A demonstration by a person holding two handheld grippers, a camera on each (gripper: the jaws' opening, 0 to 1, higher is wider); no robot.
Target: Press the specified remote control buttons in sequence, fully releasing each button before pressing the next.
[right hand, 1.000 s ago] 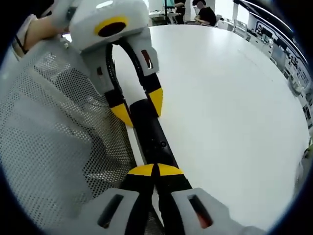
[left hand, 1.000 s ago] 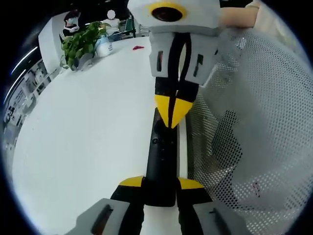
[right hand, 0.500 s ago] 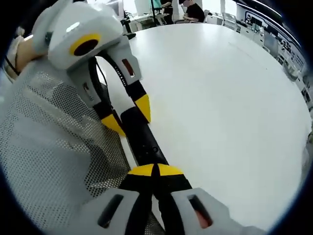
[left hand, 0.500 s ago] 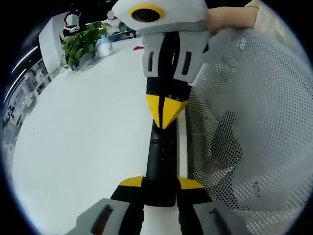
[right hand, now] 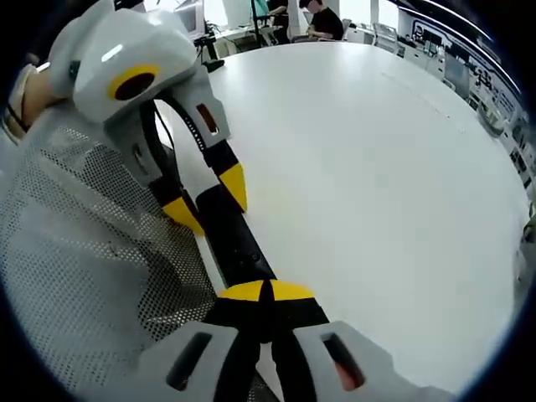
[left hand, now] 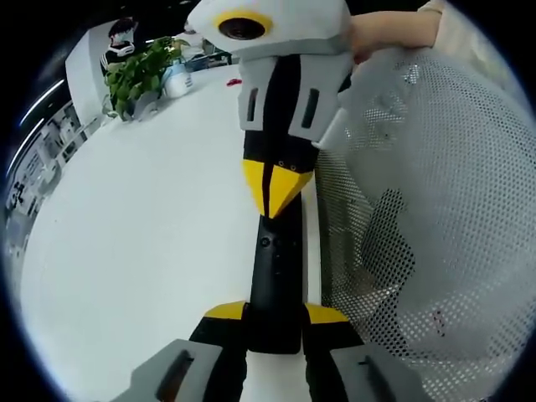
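Note:
A slim black remote [left hand: 275,268] lies lengthwise on the white table [left hand: 142,234]. My left gripper [left hand: 275,312] is shut on its near end, one yellow tip on each side. My right gripper [left hand: 271,191] comes down from the top of the left gripper view. Its yellow tips are shut together into a point over the remote's far half, and I cannot tell whether they touch it. In the right gripper view, the right gripper [right hand: 266,291] stands shut above the remote [right hand: 237,243]. The left gripper [right hand: 208,199] clamps the far end there.
Grey mesh fabric [left hand: 427,209] of the person's clothing hangs close beside the remote; the mesh fabric [right hand: 84,268] is also in the right gripper view. A potted plant [left hand: 138,71] and small items stand at the table's far edge. People sit at desks [right hand: 322,21] beyond.
My right gripper has shifted a little sideways and leaned over the remote, its shut tips staying over the far half. My left gripper's hold has not changed.

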